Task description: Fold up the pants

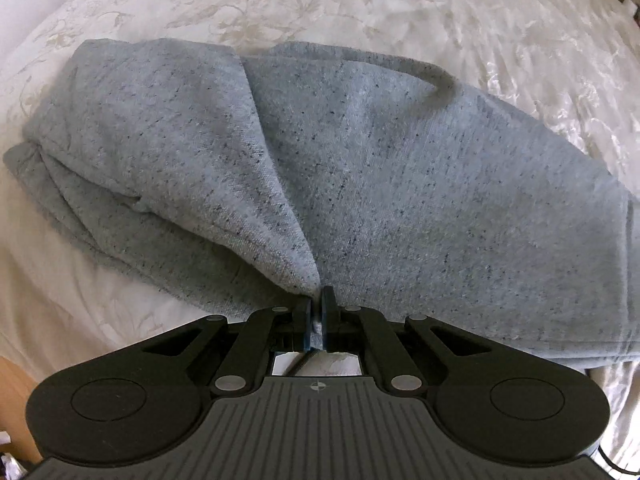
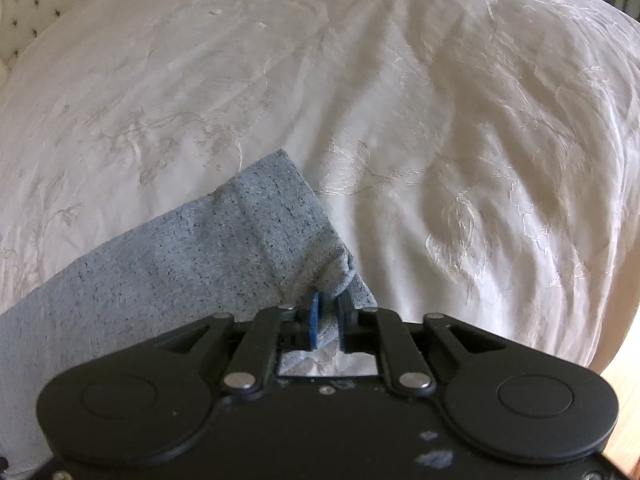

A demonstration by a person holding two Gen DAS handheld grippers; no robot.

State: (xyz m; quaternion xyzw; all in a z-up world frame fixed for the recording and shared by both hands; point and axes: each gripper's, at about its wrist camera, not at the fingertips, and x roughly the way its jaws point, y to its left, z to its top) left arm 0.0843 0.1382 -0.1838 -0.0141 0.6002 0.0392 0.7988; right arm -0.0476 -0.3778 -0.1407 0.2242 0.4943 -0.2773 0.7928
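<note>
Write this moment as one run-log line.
task: fold pants | left gripper: shut on grey pants | right gripper: pants hem between jaws | surface: cream bedspread

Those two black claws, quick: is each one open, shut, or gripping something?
Left gripper: shut on the grey pants, pinching a fold at their near edge.
Right gripper: jaws slightly apart, grey pants cuff bunched between the pads.
</note>
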